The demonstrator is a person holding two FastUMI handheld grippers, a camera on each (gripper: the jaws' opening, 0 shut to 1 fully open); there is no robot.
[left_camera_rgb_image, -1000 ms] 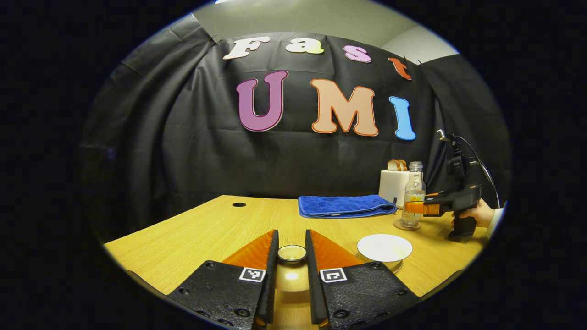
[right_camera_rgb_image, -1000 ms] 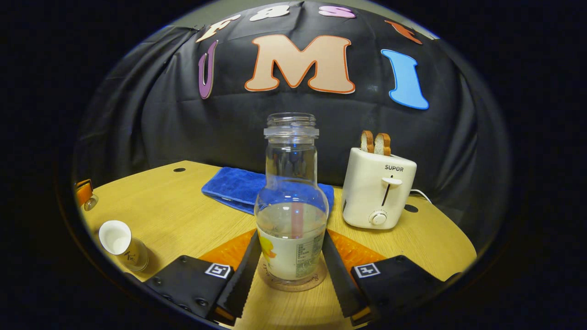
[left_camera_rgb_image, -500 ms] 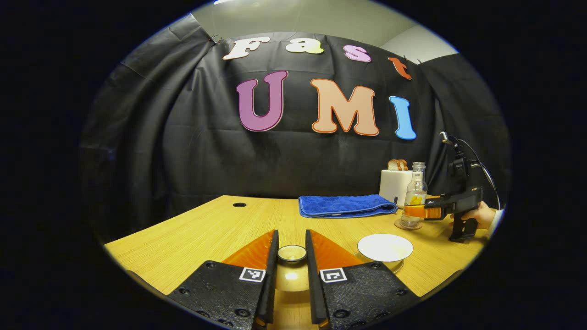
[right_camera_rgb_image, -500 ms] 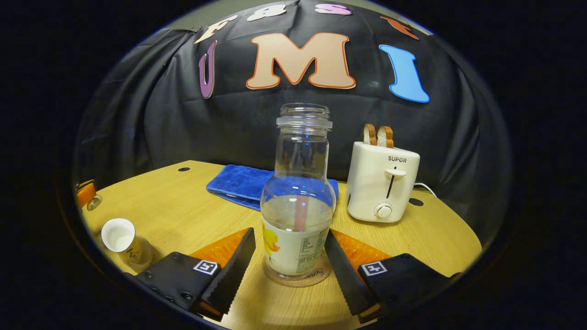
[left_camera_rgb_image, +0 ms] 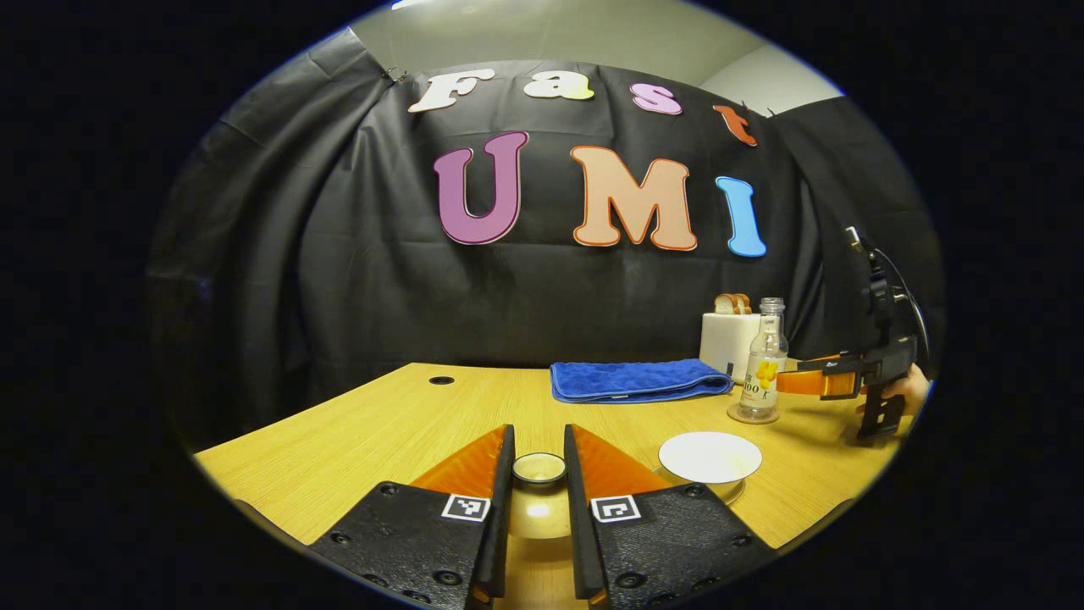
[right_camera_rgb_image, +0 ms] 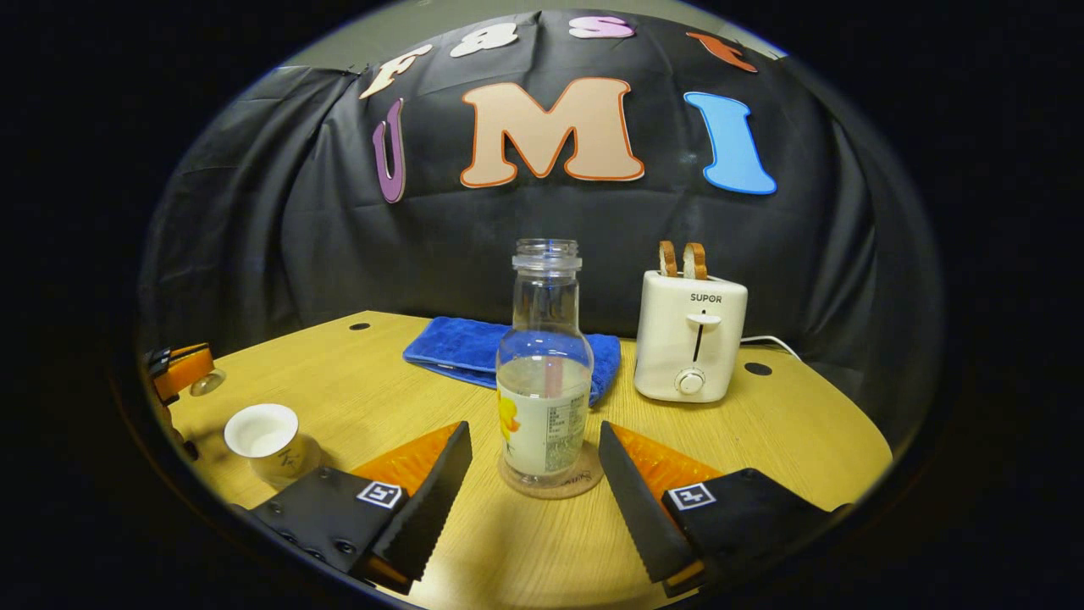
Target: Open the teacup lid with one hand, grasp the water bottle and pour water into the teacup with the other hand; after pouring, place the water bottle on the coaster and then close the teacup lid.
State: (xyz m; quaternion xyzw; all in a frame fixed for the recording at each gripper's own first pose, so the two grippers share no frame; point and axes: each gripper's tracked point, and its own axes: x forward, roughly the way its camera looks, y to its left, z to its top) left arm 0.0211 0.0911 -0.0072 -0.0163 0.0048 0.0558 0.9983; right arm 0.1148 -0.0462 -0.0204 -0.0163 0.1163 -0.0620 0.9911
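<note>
The left gripper [left_camera_rgb_image: 539, 517] is held low and level over the worktop [left_camera_rgb_image: 356, 440], its two fingers [left_camera_rgb_image: 495, 508] drawn close together and pressing on either side of a small teacup lid [left_camera_rgb_image: 539, 468]. The right gripper [right_camera_rgb_image: 533, 500] is also held low, its fingers [right_camera_rgb_image: 432, 500] spread wide apart, gripping nothing. A hand [left_camera_rgb_image: 910, 385] holds its handle at the far right.
</note>
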